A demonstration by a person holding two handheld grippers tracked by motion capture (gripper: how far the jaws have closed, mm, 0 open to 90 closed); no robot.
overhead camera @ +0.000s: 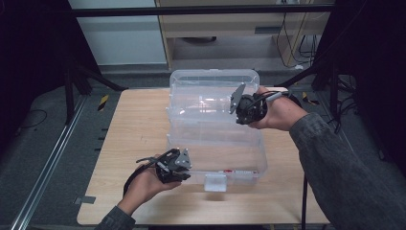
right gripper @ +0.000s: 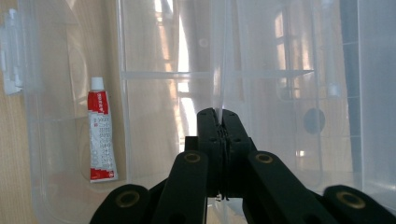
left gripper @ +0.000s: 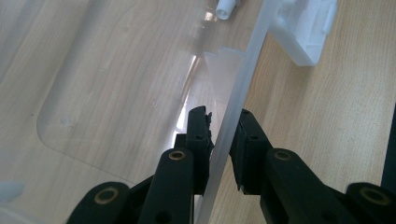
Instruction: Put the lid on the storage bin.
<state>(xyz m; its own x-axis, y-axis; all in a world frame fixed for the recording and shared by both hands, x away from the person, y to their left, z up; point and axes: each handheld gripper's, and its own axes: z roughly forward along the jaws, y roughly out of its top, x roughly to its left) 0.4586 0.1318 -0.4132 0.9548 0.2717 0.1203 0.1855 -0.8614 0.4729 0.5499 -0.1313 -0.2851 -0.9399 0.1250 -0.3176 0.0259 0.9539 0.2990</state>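
Holding a clear plastic storage box [overhead camera: 215, 143] from two sides, the person works at a light wooden table [overhead camera: 129, 143]. The box sits in the middle of the tabletop with its lid [overhead camera: 213, 91] swung up and back, toward the far edge.

The left gripper [overhead camera: 184, 167] is at the box's near left corner. In the left gripper view its jaws straddle the thin front wall [left gripper: 233, 107], one inside the box and one outside, narrowly apart. The inner jaw looks to be against the plastic, but a thin gap seems to remain on the outer side, so I cannot tell whether it is truly clamped. Placed there, it most likely steadies the base so the box does not slide or tip while the lid is handled.

The right gripper [overhead camera: 239, 108] reaches in from the right, and its jaws are pressed together on a thin upright edge of clear plastic [right gripper: 219, 84], which I take to be the lid's rim or an inner panel. Pinching at the edge gives leverage for swinging the panel on its hinge.

A red-and-white tube [right gripper: 102, 140] lies flat inside the box near one wall. The white latch [overhead camera: 215, 182] hangs at the middle of the front, unfastened, which fits a box opened or about to be shut.
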